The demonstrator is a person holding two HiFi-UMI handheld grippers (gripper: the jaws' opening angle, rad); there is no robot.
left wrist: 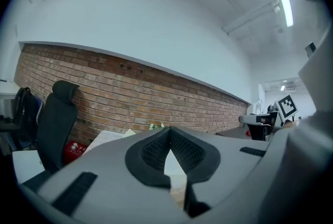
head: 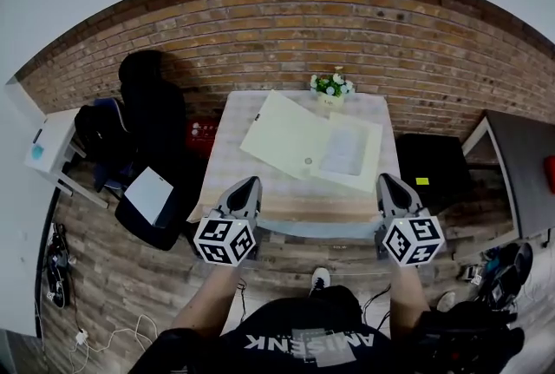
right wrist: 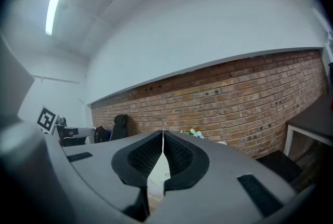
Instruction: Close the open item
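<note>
An open folder (head: 303,142) lies flat on the pale surface (head: 236,177), spread out at a slant, with its left cover towards the far left corner. Its right half carries a white sheet (head: 345,151). It sits towards the far side of the surface, just short of a small pot of white flowers (head: 331,87) that stands at the far edge against the brick wall (head: 347,25).

Both tools hover over the near edge of the surface and point roughly level towards the wall. The left hand-held gripper (head: 251,183) is near the left corner and the right hand-held gripper (head: 384,180) near the right corner. Each is apart from the folder, which lies between and beyond them. In the left gripper view the jaws are pressed together at their tips with nothing between them. The right gripper view shows the same: jaws together and empty.

A black office chair (head: 147,95) stands to the left of the surface, with a red crate (head: 202,134) between the two. A black cabinet (head: 431,166) sits to the right.
</note>
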